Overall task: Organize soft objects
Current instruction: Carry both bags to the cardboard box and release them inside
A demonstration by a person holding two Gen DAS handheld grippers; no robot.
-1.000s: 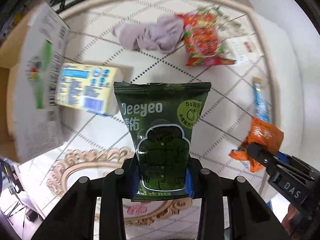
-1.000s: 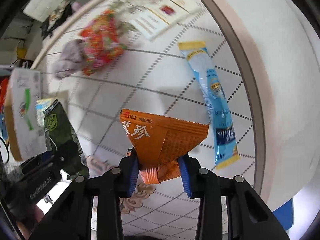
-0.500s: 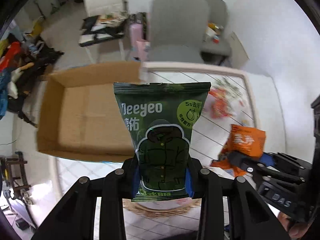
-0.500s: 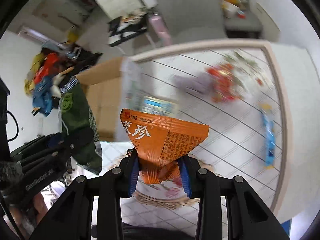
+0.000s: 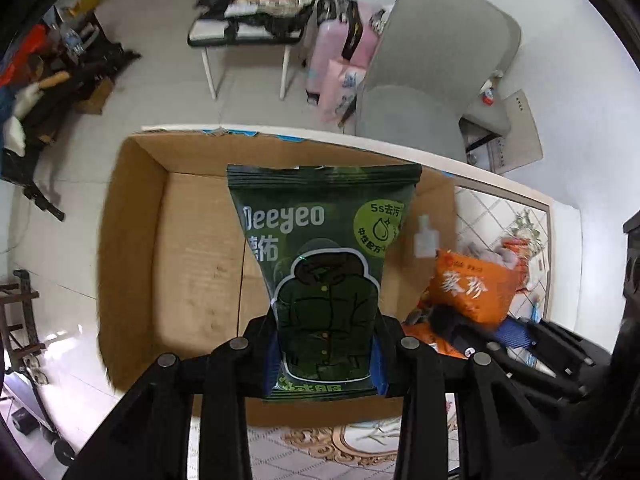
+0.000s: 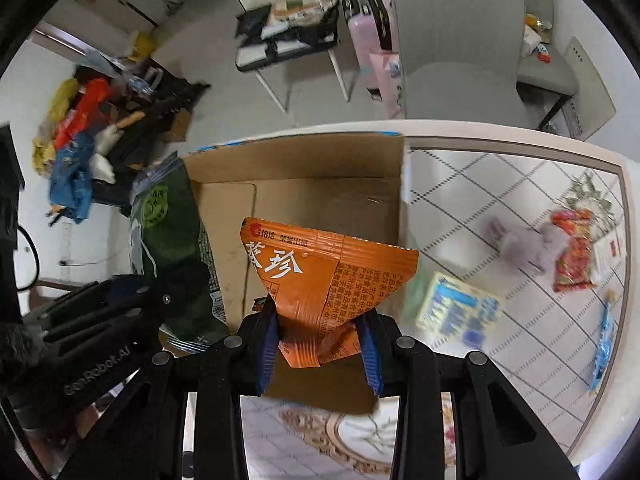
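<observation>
1. Green packet (image 5: pixel 324 280) is sitting clamped upright in the left tool (image 5: pixel 324 354), hanging over the open cardboard box (image 5: pixel 192 264).
2. Orange packet (image 6: pixel 320 280) is being pinched by the right tool (image 6: pixel 320 348) above the same box.
3. Remaining soft items are lying on the table (image 6: pixel 500 176).

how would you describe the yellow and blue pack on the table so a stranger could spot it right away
Start at the open cardboard box on the table's left end, then look just past its right wall onto the tiled table top. The yellow and blue pack lies there, nearest the box. It is the only blocky, brick-shaped item; the grey cloth, red snack bag and thin blue sachet lie farther right.
</observation>
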